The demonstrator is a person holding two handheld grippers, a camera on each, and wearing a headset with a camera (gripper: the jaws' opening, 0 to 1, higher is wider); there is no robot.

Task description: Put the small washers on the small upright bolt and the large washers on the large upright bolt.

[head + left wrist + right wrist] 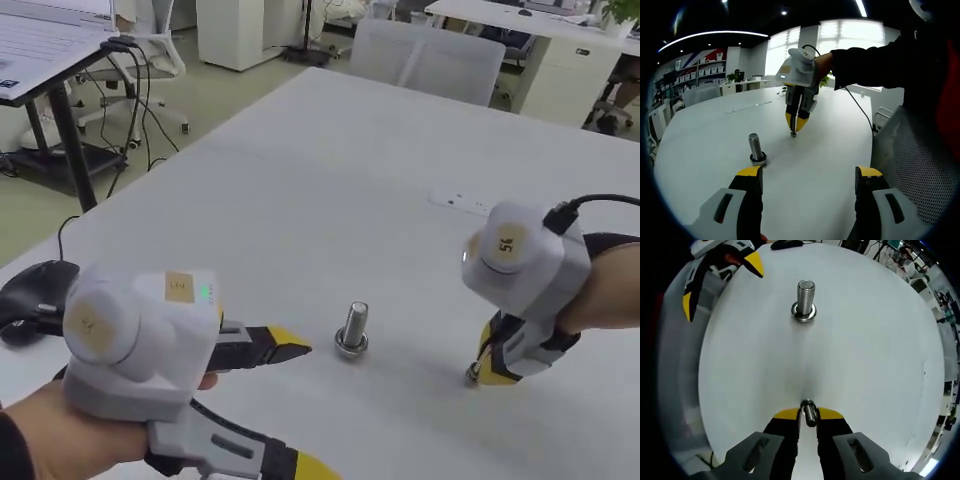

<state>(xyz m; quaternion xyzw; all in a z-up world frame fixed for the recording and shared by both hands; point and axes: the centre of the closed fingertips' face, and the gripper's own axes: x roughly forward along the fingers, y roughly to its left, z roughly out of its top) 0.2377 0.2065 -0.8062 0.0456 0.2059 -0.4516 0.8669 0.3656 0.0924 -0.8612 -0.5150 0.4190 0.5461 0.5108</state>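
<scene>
Small bolt [810, 416], as best I can tell, is clamped upright in the right gripper [809, 412] jaws, low over the surface [875, 350]. Left gripper [809, 175] jaws apart, empty. Large bolt [804, 295] stands near, well apart, washer [804, 316] seated at its base. Large side looks started; small side not yet.

The large bolt [353, 325] stands on the table [330, 180], probably atop a washer [804, 316].
</scene>
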